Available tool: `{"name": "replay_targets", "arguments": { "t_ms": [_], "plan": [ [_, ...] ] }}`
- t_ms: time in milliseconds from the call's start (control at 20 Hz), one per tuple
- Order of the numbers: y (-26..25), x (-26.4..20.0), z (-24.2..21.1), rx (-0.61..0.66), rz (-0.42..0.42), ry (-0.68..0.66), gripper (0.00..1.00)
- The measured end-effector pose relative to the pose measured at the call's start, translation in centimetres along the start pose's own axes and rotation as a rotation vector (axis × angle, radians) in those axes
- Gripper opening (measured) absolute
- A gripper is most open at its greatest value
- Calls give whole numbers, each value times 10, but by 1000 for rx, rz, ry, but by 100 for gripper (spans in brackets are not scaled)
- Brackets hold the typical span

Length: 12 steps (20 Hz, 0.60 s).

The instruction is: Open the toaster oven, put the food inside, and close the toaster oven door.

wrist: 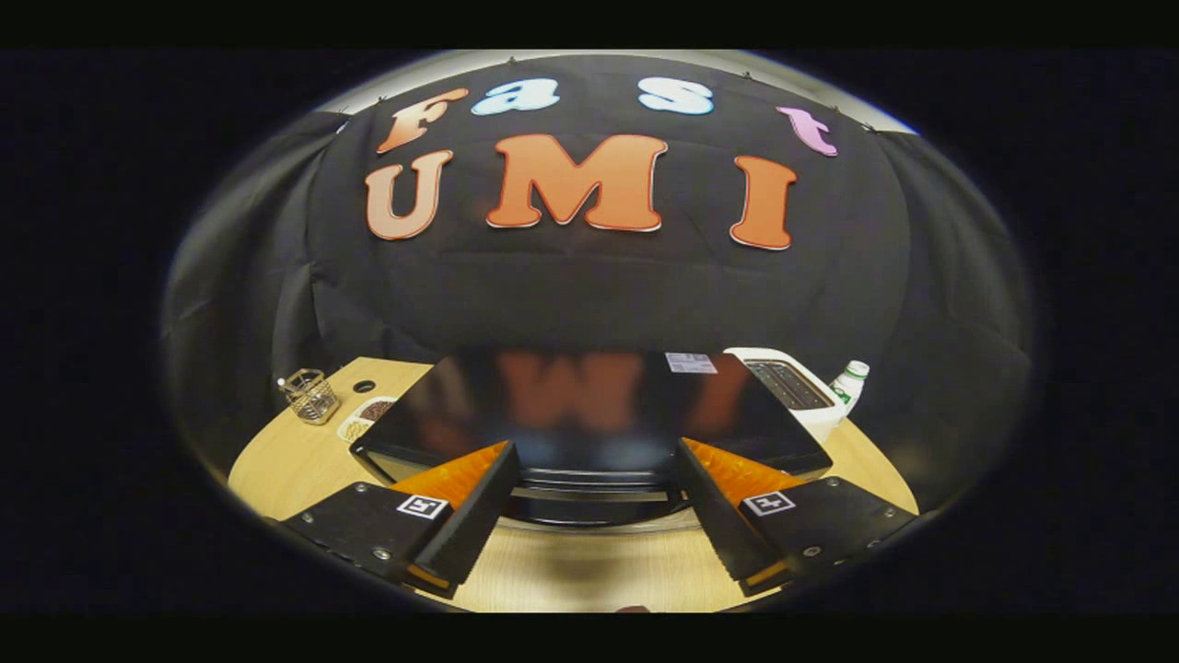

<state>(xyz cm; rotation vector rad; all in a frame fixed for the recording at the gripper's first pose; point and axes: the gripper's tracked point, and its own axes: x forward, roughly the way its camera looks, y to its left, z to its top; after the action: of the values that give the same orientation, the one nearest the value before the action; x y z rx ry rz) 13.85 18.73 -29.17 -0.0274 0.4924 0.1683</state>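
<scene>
Ahead, gripper [594,479] wide apart over toaster oven [589,410], its door front largely hidden below.

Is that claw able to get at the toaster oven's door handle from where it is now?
Probably yes. The claw is open, and the door handle of the toaster oven lies just ahead between its fingers, with nothing in the way.

A glossy black toaster oven [589,414] sits on a pale wood-grain desk [276,470], with a white toaster [792,382] and a white, green-labelled bottle [849,382] at its back edge.
</scene>
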Motion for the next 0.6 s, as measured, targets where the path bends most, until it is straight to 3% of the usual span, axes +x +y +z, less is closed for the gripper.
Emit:
{"name": "replay_targets", "arguments": {
  "t_ms": [600],
  "plan": [
    [7, -19, -12, 68, 30, -33, 100]
  ]
}}
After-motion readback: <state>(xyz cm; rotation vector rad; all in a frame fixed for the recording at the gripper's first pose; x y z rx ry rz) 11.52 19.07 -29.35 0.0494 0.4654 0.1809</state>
